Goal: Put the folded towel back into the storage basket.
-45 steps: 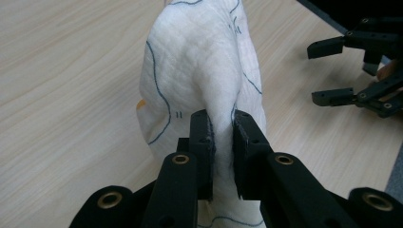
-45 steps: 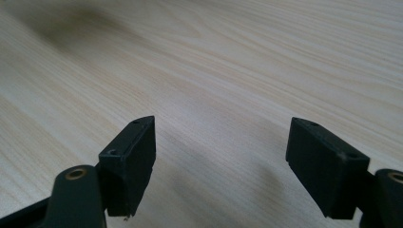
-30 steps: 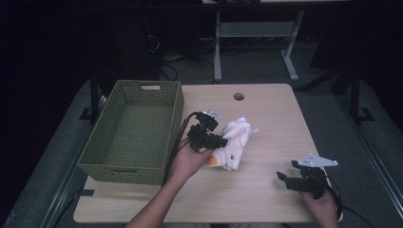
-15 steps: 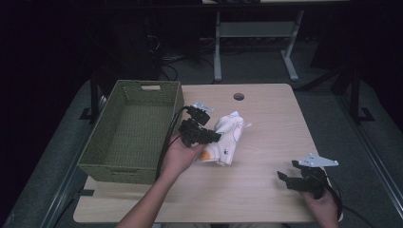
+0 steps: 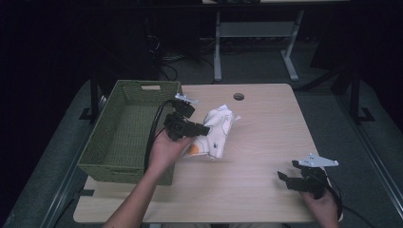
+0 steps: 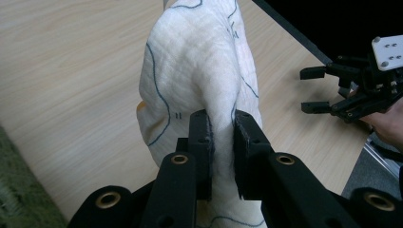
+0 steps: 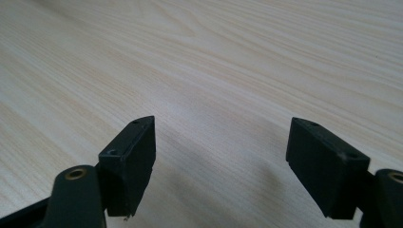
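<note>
High view: the left gripper [image 5: 202,129] has its fingers [image 6: 202,137] clenched on a white cloth [image 5: 216,133] just beside the green basket [image 5: 107,164], which lies to its left; the right gripper [image 5: 284,178] rests released on the bench [image 5: 266,123], well apart

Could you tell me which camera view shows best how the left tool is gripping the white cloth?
The left gripper view: the cloth is close up, a fold pinched between the left tool's two black jaws. The high view shows the cloth whole beside the basket, but the pinch is small there. The right gripper view shows bare table.
</note>
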The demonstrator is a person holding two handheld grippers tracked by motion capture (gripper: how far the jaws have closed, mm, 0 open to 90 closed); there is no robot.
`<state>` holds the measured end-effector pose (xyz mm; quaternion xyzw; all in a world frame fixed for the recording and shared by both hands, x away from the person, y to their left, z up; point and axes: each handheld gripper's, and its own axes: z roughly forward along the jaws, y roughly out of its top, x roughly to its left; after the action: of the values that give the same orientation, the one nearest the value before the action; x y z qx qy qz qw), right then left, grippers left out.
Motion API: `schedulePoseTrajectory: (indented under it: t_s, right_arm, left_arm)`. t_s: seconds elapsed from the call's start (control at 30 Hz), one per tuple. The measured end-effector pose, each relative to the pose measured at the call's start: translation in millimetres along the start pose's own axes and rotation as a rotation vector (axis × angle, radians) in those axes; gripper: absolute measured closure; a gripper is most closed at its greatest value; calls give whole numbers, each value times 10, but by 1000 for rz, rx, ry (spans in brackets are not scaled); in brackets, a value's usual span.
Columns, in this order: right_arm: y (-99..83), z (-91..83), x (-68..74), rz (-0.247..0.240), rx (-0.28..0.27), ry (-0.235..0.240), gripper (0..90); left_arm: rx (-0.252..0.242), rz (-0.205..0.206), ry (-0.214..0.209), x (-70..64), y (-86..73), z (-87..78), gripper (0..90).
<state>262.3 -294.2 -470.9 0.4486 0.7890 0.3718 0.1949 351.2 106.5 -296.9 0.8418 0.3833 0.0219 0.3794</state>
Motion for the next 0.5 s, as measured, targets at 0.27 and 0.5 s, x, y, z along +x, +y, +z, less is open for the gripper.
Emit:
schedulePoseTrajectory:
  t_s: [0.27, 0.5]
  right_arm:
    - [-1, 1, 1, -1, 1, 0, 248]
    - [-1, 4, 5, -1, 4, -2, 248]
  left_arm:
    - [3, -19, 31, 130, -32, -154, 793]
    - [-13, -53, 44, 263, -69, -301, 793]
